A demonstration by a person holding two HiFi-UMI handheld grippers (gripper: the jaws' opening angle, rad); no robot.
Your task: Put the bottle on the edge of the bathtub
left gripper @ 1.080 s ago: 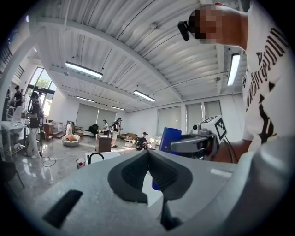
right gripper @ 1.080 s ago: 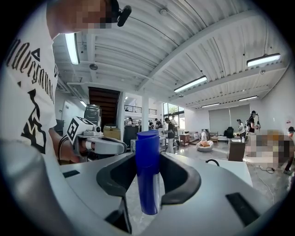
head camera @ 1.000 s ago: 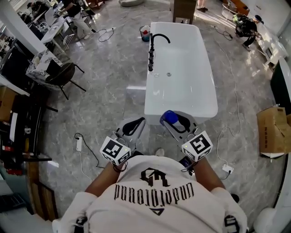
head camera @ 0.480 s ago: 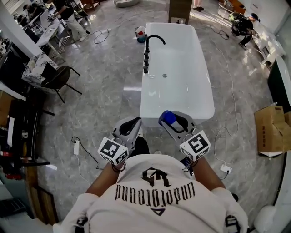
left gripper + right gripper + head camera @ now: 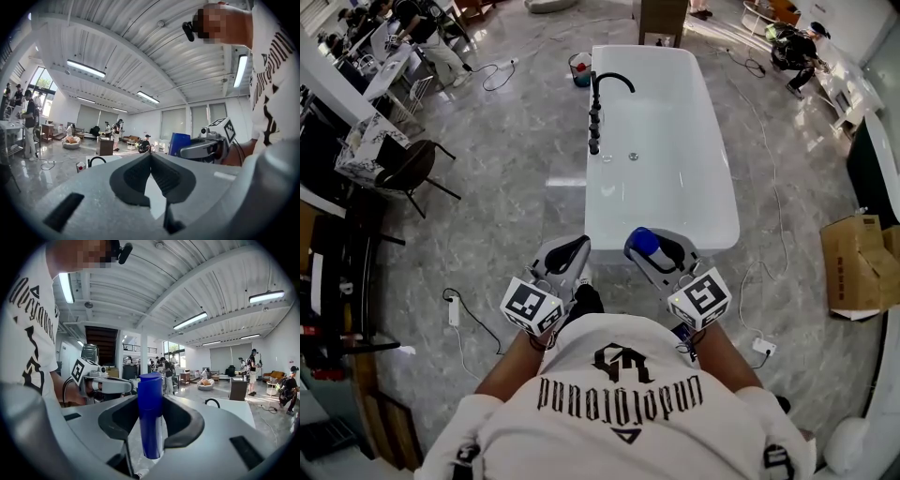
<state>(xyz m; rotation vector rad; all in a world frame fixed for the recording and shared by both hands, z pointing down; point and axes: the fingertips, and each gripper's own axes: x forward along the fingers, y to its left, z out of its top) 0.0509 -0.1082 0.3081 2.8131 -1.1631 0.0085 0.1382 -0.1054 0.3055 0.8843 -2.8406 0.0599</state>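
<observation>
A blue bottle [image 5: 644, 241] stands upright between the jaws of my right gripper [image 5: 649, 247], which is shut on it; in the right gripper view the blue bottle [image 5: 151, 416] fills the gap between the pads. The white bathtub [image 5: 605, 223] lies straight ahead, its near end just beyond both grippers. A black faucet [image 5: 598, 98] rises from its left rim. My left gripper [image 5: 568, 254] hangs beside the right one over the floor, short of the tub's near left corner. Its pads [image 5: 140, 173] meet at the tips with nothing between them.
A cardboard box [image 5: 858, 263] sits on the floor at the right. A power strip with a cable [image 5: 453, 310] lies at the left. A black chair [image 5: 408, 169] and desks stand further left. A small bucket [image 5: 578, 67] stands by the tub's far end. People are at the room's far end.
The person has stepped toward the bathtub; both grippers moved forward together and the tub's near end now lies closer to them. The bottle stays gripped in the right gripper.
</observation>
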